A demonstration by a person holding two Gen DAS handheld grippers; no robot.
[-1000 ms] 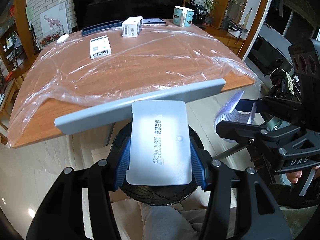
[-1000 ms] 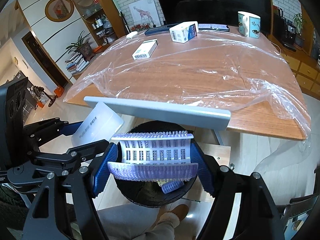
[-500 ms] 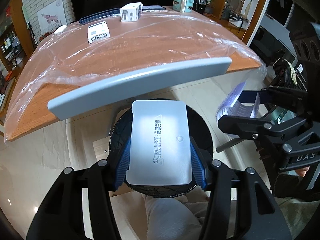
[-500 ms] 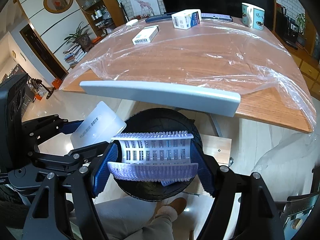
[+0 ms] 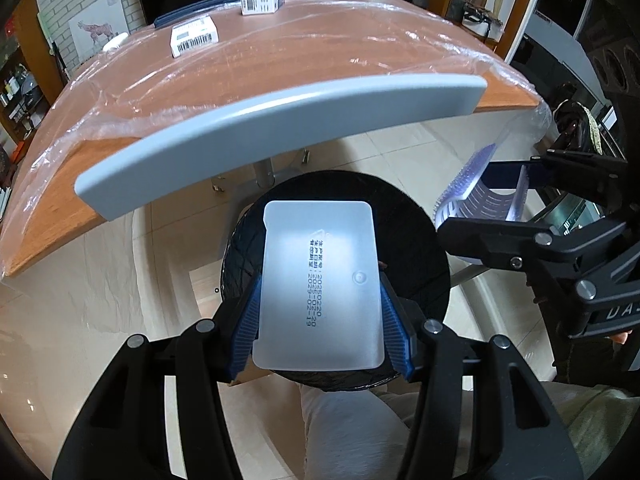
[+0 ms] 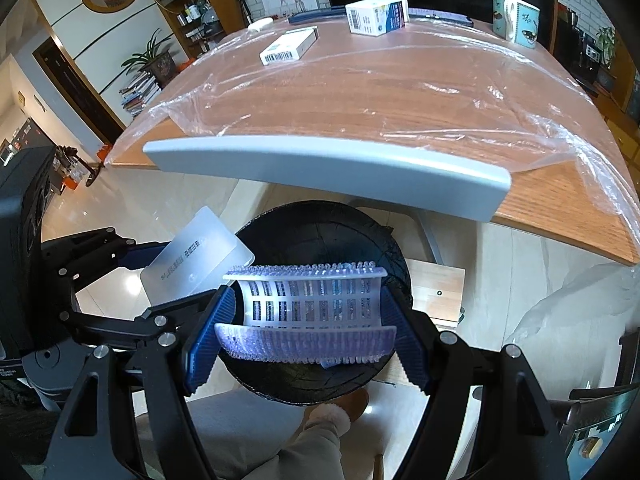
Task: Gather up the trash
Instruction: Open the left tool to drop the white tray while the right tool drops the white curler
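Both pairs of jaws are clamped: the left gripper (image 5: 318, 312) on a frosted white rectangular plastic tray (image 5: 320, 284), the right gripper (image 6: 306, 320) on a curved lilac bristled plastic strip (image 6: 308, 312). Directly beneath both gapes the round black-lined bin (image 6: 352, 232). This looks like the drop-off step; next, both jaws must open.

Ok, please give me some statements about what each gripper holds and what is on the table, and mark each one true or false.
1. The left gripper holds a flat frosted plastic lid. True.
2. The right gripper is empty. False: its pads press on a curved, bristly purple plastic piece.
3. Both items hang over a black bin. True.
4. The table is bare wood. False: a clear plastic sheet covers it.
5. Two white boxes, the flat box and the taller box, lie on the table. True.
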